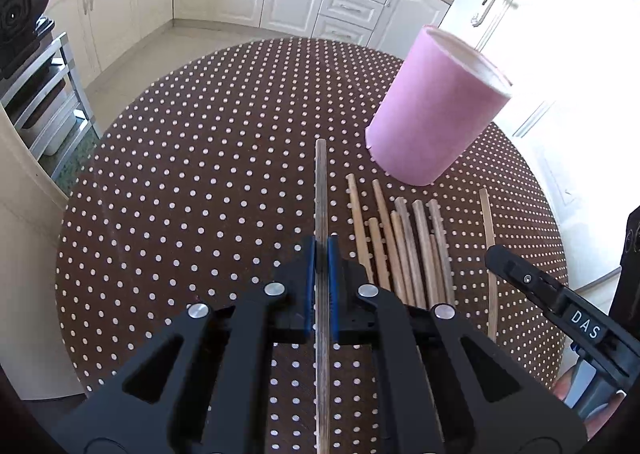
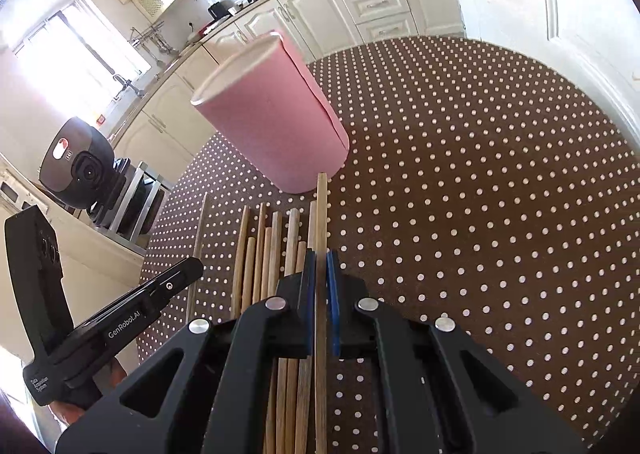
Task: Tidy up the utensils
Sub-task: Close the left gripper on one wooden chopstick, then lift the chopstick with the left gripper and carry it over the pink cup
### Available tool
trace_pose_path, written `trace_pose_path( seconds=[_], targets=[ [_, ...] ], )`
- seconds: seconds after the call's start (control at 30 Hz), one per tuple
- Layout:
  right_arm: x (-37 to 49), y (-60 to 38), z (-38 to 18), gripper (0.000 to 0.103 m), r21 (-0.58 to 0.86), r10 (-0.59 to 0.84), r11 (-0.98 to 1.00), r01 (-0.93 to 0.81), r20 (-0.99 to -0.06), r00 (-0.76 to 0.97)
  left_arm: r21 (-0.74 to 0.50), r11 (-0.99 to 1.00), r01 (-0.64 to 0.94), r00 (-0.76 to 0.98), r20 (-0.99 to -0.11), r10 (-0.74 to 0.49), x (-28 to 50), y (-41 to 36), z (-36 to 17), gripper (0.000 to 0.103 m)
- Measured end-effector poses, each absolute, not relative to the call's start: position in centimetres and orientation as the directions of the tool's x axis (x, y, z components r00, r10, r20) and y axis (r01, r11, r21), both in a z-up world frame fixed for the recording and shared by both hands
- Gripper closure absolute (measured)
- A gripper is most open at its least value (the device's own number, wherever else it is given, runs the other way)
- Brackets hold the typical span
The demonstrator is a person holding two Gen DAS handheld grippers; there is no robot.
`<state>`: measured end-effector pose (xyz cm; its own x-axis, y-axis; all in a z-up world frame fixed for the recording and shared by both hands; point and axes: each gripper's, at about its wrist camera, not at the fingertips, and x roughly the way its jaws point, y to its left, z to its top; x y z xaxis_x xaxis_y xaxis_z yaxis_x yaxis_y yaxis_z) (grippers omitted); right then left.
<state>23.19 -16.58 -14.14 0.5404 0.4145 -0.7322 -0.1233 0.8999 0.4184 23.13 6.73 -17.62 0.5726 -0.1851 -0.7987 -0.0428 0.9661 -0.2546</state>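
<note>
Gripping one chopstick [image 1: 321, 190] in left tongs [image 1: 321, 250], another chopstick [image 2: 321, 214] in right tongs [image 2: 321, 258], near pink holder [image 1: 432, 106].

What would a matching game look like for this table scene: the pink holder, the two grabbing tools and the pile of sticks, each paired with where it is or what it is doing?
Things:
1. pink holder
2. left gripper
3. right gripper
4. loose chopsticks

States:
A. lying side by side on the dotted tablecloth
B. standing upright, beyond the pile
C. jaws shut on one chopstick, to the left of the pile
D. jaws shut on one chopstick, at the pile's right edge

Pairs: 1-B, 2-C, 3-D, 4-A
</note>
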Motion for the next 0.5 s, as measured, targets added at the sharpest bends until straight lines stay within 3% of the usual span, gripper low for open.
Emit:
trace_pose_path(
  seconds=[0.5],
  targets=[
    [21.2,-16.9,-10.6,0.098,0.387,0.411,0.904,-0.183,-0.665,0.623,-0.244,0.97,0.007,0.662,-0.726,-0.188,20.5,6.1,-13.4,0.097]
  ],
)
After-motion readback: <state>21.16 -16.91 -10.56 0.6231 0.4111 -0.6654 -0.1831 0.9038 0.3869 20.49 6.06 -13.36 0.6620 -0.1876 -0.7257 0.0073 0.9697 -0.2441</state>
